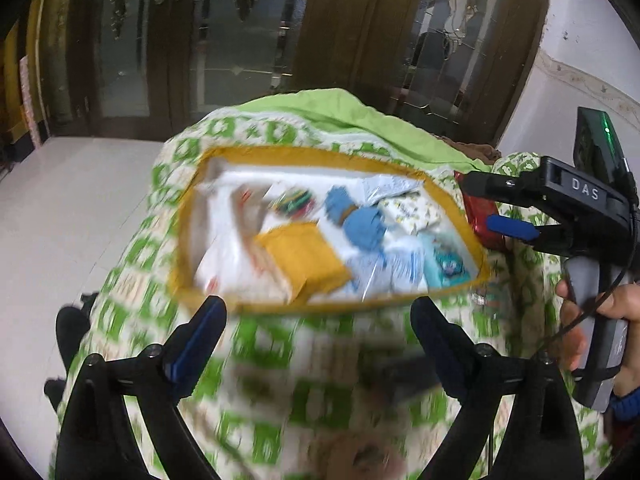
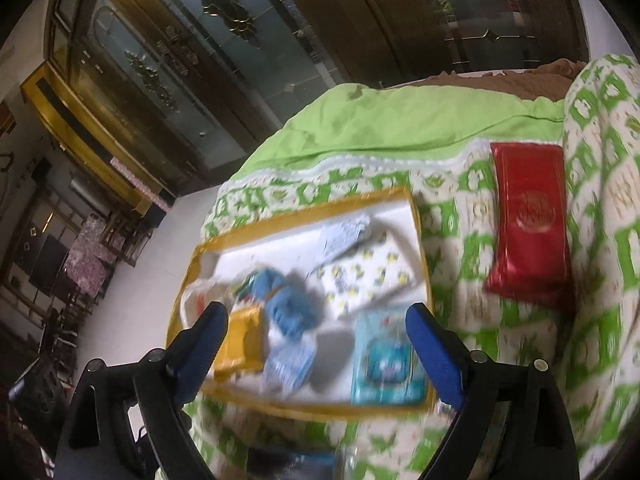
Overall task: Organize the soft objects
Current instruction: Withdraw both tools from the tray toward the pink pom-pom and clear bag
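Note:
A shallow box with a yellow rim (image 1: pixel 320 156) lies on a green-and-white quilt and holds several soft items. Among them are a yellow packet (image 1: pixel 308 260), a blue knitted bundle (image 1: pixel 356 220), a white patterned cloth (image 1: pixel 404 208) and a teal packet (image 1: pixel 444 264). My left gripper (image 1: pixel 320 320) hangs open over the box's near edge, with nothing between its pads. At the right of the left wrist view, my right gripper (image 1: pixel 486 206) stands open beside the box. The right wrist view shows the right gripper (image 2: pixel 320 336) open above the blue bundle (image 2: pixel 288 308) and teal packet (image 2: pixel 388 360). A red packet (image 2: pixel 528 220) lies on the quilt to the right of the box.
The quilt (image 2: pixel 460 288) covers a bed with a plain green sheet (image 2: pixel 400 120) behind it. Wooden doors with glass panels (image 1: pixel 240 40) stand beyond a white floor (image 1: pixel 80 200). A person's hand (image 1: pixel 600 312) grips the right gripper's handle.

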Available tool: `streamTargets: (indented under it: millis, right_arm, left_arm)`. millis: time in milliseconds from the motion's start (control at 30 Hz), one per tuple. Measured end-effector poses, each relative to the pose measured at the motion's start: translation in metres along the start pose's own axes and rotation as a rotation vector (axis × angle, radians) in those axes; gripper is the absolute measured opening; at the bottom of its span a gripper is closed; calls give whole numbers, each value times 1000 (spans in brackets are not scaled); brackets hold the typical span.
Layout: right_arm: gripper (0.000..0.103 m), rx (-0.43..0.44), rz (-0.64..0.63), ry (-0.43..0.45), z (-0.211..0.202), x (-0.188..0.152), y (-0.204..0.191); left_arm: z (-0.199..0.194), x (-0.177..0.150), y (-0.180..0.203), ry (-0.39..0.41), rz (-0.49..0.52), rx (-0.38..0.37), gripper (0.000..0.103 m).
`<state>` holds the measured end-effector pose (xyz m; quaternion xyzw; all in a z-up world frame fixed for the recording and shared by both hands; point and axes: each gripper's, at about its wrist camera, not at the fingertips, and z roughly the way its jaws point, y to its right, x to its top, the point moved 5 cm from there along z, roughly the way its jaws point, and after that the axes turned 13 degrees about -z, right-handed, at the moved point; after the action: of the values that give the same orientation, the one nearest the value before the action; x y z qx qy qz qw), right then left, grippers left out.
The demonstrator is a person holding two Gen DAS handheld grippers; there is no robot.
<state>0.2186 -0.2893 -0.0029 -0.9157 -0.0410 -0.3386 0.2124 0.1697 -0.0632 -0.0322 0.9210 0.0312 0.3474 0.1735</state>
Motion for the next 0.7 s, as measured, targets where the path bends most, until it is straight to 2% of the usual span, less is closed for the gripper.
streamTargets:
  millis: [133, 300, 700]
  right_arm:
    - [93, 4, -42, -21, -11, -25, -13]
    - [93, -22, -108, -26, -24, -50, -22]
    - [93, -35, -212, -41, -45, -89, -37]
  left_arm:
    - [-15, -23, -14, 0, -40, 10, 93]
    - [-29, -40, -18, 12, -37, 25, 93]
    - [-46, -84, -22, -23, -66, 28, 93]
